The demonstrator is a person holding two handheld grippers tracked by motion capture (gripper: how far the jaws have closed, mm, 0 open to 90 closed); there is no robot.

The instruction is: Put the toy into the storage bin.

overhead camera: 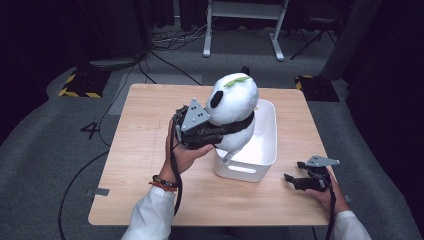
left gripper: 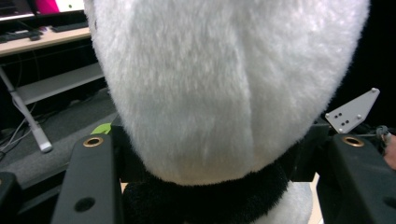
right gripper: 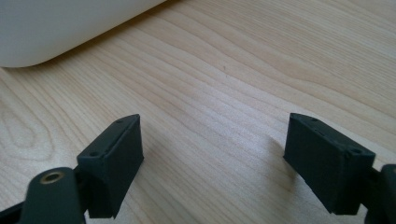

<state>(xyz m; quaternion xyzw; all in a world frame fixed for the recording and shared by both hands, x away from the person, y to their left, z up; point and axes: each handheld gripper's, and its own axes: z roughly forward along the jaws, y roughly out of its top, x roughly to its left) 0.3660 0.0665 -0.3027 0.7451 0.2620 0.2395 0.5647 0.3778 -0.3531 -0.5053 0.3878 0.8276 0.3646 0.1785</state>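
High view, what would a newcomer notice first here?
The plush panda, white with a black neck band and a green leaf on its head, held at the neck by the left claw above the white bin. The right claw rests open on the wooden table, near its right edge.

Left gripper (left gripper: 205, 186) clamped on plush panda (left gripper: 224, 84) at its black neck band (white fur above). Grey plate (left gripper: 352, 112) at right.

A dark number "4" (overhead camera: 90, 130) stands on the grey floor (overhead camera: 45, 150) left of the table (overhead camera: 145, 150)
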